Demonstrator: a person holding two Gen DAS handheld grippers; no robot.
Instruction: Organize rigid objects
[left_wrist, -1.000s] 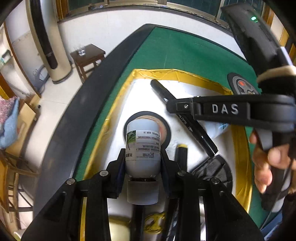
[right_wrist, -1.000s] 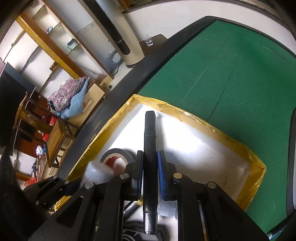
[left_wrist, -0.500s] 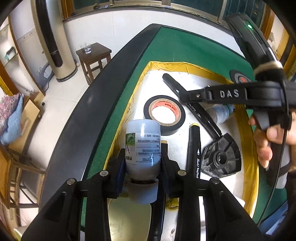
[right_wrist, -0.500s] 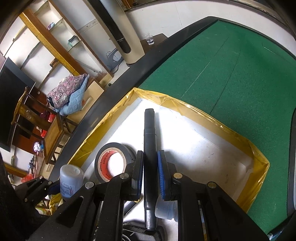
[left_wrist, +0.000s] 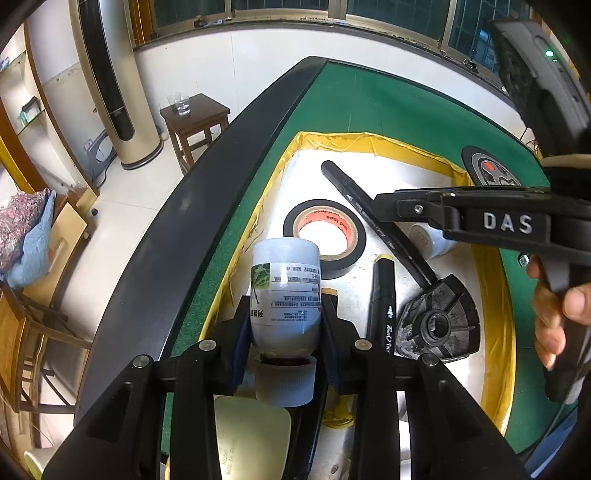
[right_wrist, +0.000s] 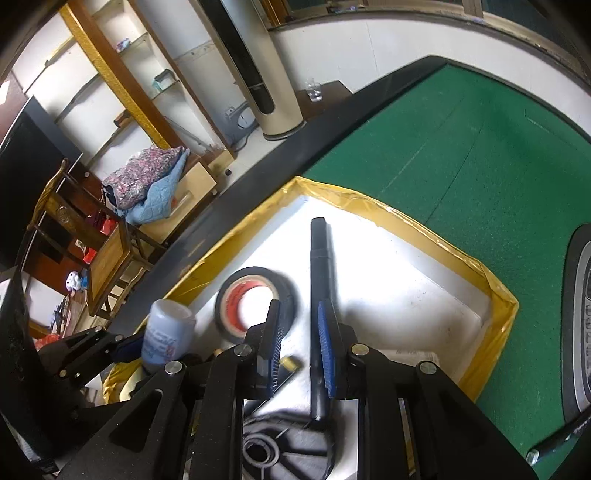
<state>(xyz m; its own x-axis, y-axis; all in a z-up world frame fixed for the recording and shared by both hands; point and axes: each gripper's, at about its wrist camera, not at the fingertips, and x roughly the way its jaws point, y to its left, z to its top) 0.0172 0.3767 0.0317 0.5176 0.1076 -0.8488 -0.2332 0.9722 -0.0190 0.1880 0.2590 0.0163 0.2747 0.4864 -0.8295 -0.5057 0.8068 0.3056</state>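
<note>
My left gripper (left_wrist: 285, 317) is shut on a white labelled bottle (left_wrist: 285, 280), held cap toward the camera above the left rim of the yellow-edged white tray (left_wrist: 373, 142). The bottle also shows in the right wrist view (right_wrist: 168, 332). My right gripper (right_wrist: 298, 339) is open above the tray. A long black marker (right_wrist: 319, 295) lies in the tray beside its right finger, released. That marker shows in the left wrist view (left_wrist: 354, 195), partly under the right gripper's body.
In the tray lie a black tape roll (left_wrist: 325, 236), a second black marker with a yellow end (left_wrist: 384, 295), a black ribbed disc (left_wrist: 439, 325) and a small white bottle (left_wrist: 424, 236). Green felt table (right_wrist: 461, 155) surrounds the tray. A round black device (left_wrist: 487, 170) sits at right.
My right gripper opened and let go of the long black marker, which now lies in the tray. My left gripper drew back and up with the bottle, off the tape roll.
</note>
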